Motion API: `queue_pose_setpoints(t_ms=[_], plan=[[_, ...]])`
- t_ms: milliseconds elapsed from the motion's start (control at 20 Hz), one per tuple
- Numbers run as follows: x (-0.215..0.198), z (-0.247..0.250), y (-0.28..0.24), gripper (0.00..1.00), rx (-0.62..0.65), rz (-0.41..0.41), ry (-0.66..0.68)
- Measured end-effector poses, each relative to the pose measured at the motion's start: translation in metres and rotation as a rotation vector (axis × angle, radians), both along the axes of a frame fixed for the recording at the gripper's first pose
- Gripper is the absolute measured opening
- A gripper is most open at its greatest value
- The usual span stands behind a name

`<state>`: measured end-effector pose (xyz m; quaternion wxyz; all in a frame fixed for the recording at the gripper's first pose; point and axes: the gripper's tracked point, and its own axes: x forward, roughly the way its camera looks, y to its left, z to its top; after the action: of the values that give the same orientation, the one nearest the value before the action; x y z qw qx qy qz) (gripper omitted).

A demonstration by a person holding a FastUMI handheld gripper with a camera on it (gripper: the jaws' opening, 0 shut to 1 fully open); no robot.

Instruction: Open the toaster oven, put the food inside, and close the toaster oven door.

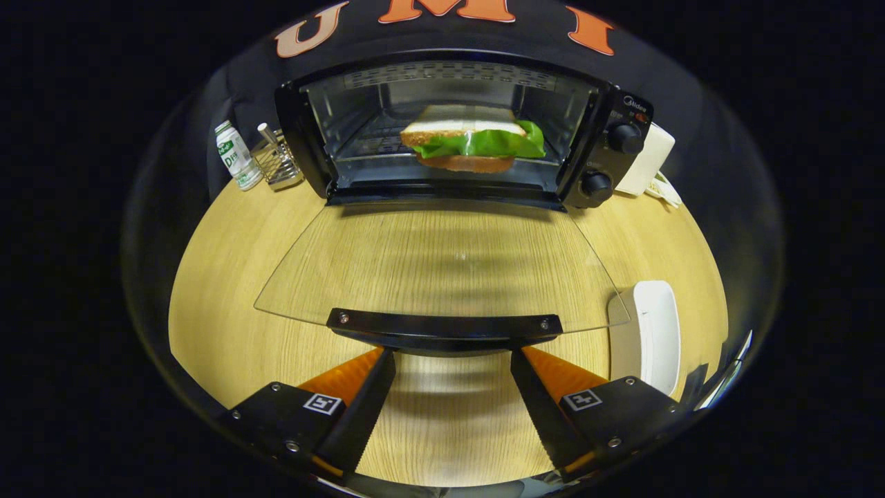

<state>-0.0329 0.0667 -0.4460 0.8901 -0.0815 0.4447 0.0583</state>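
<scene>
Gripper view: sandwich (472, 142) inside toaster oven (456, 131), glass door (442, 266) down flat; jaws wide, empty, tips under door handle (443, 325).

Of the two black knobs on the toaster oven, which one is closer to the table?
The lower knob, directly beneath the upper knob.

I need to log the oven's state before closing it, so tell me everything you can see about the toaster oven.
The toaster oven is a black box with two round knobs on its right panel, standing at the back of the wooden table. Its glass door lies folded down flat, black handle toward the tongs, whose open fingers sit just under the handle. A sandwich with green lettuce rests inside on the rack, between shiny metal walls.
</scene>
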Motion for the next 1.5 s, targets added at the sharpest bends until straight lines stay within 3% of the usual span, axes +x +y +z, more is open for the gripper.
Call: queue_pose_setpoints(t_ms=[550, 1000, 1200, 1300, 1500], plan=[[0.054, 0.087, 0.005, 1.0, -0.013, 0.041, -0.127], [0.111, 0.117, 0.018, 1.0, 0.034, 0.045, -0.226], [0.143, 0.142, 0.017, 1.0, 0.049, 0.023, -0.368], [0.132, 0.131, 0.019, 1.0, 0.083, 0.014, -0.313], [0.116, 0.139, -0.006, 1.0, 0.021, 0.033, -0.33]])
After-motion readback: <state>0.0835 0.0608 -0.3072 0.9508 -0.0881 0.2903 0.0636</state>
